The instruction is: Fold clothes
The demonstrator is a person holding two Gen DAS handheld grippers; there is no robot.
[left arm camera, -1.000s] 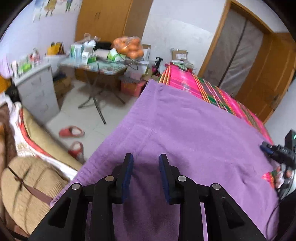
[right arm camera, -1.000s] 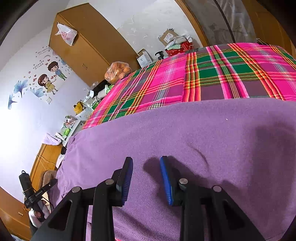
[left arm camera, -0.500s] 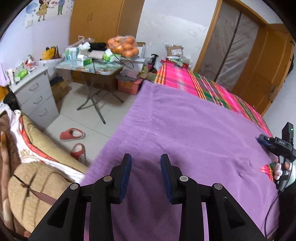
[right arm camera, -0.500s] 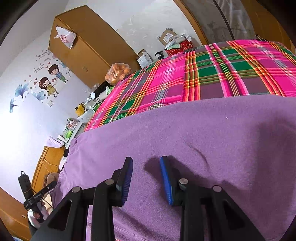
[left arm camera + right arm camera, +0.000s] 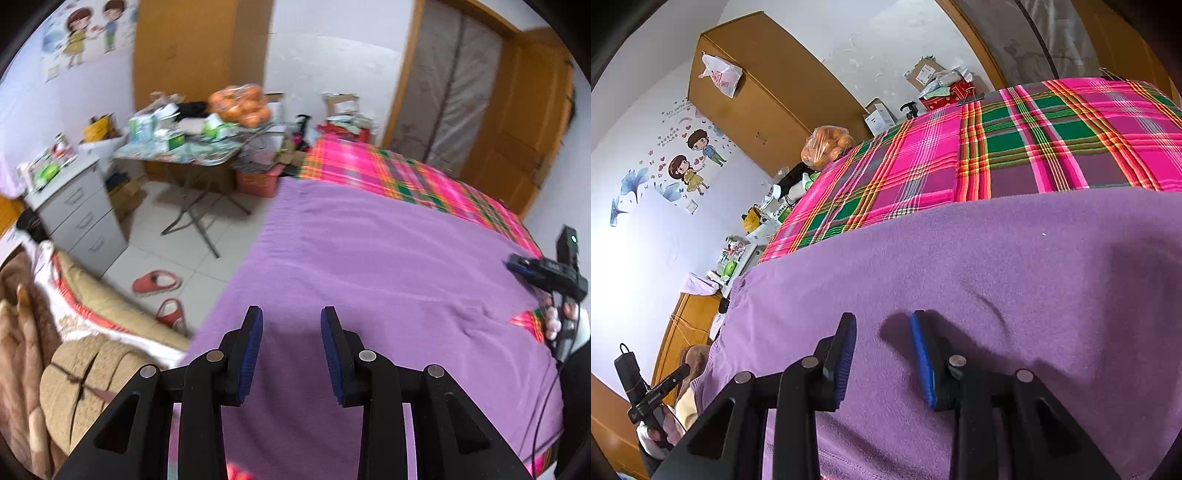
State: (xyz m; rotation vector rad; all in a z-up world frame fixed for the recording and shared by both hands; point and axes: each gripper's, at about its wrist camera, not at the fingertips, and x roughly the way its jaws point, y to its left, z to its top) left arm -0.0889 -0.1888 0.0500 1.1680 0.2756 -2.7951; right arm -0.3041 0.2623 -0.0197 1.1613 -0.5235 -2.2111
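**Purple garment flat on the bed, both grippers empty**

We see the purple garment (image 5: 388, 266) spread flat on the bed, over the plaid bed cover (image 5: 1015, 147). Our left gripper (image 5: 291, 325) hangs above its near edge, jaws apart and holding nothing. Our right gripper (image 5: 882, 328) is also parted, empty, low over the cloth.

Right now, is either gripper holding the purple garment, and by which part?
Neither. The left gripper and right gripper both hover over the spread purple garment with jaws apart and nothing between them.
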